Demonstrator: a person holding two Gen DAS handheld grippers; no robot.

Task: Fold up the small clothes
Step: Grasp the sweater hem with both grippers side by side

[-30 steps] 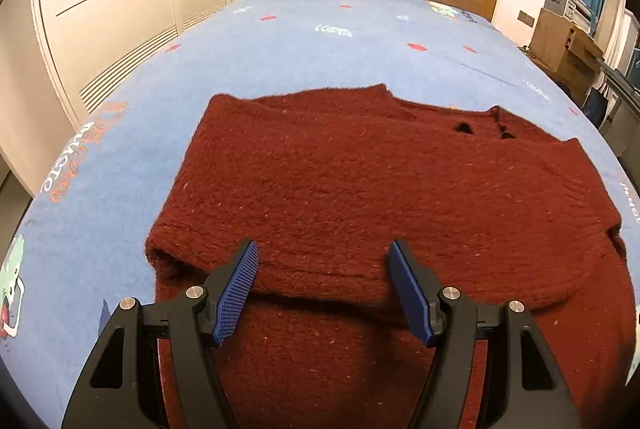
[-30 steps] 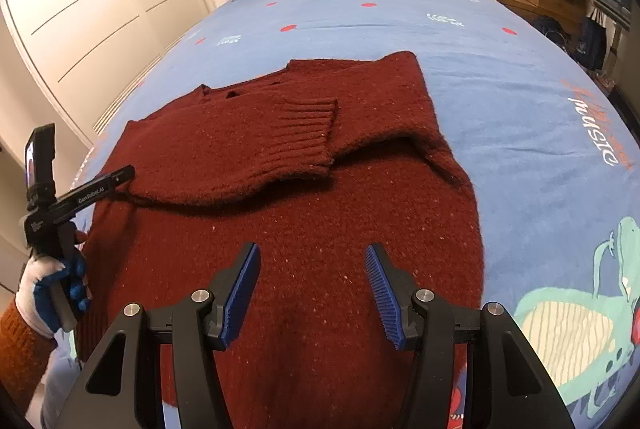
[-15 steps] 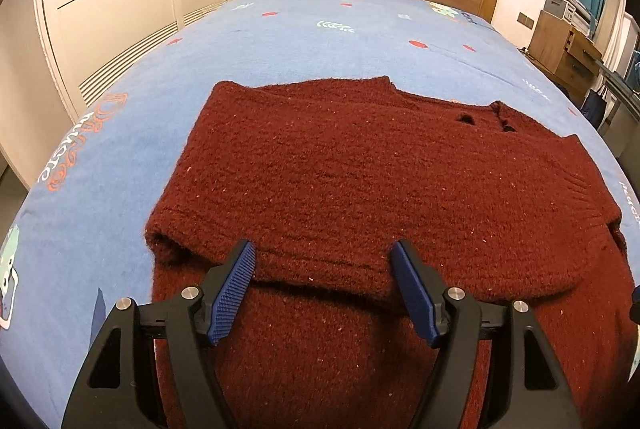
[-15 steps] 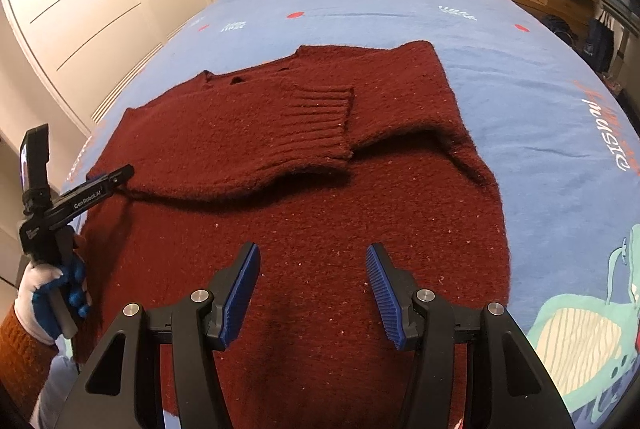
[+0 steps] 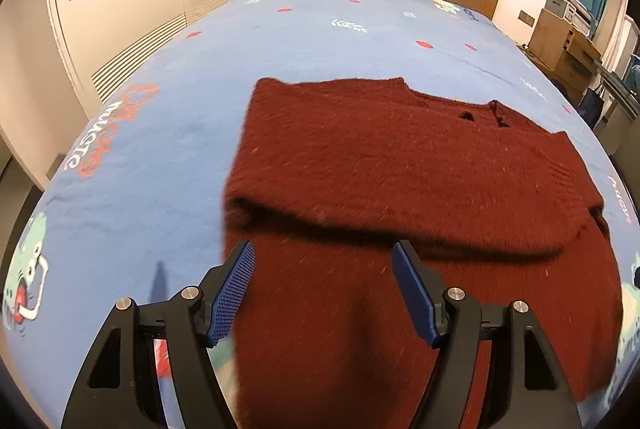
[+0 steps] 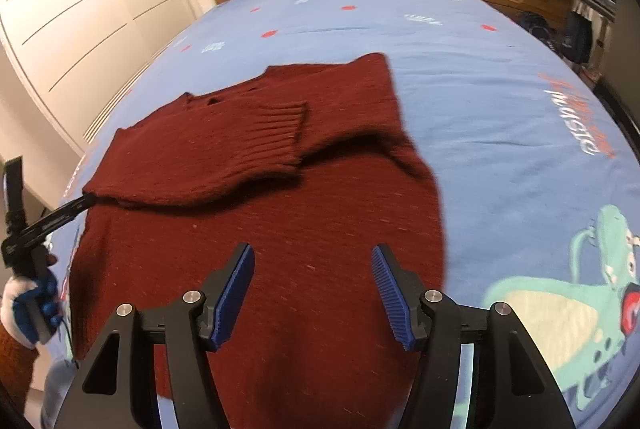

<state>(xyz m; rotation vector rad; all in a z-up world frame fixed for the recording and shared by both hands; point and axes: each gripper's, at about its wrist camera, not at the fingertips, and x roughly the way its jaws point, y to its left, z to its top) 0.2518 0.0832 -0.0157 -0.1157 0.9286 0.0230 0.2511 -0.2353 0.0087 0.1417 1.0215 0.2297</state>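
Blue cartoon-printed bedspread (image 5: pixel 304 41) covers the bed, and a dark red knitted sweater (image 5: pixel 400 165) lies flat on it, sleeves folded across the chest (ribbed cuff (image 6: pixel 276 133) uppermost). Left gripper (image 5: pixel 324 289) and right gripper (image 6: pixel 312 289) hover above its lower half, jaws spread wide, holding nothing.

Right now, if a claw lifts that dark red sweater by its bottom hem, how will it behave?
The knit sweater will probably droop: its folded sleeve already sags over the body. The fuzzy knit likely grips the ribbed claw pads. It may drag on the blue bedsheet.
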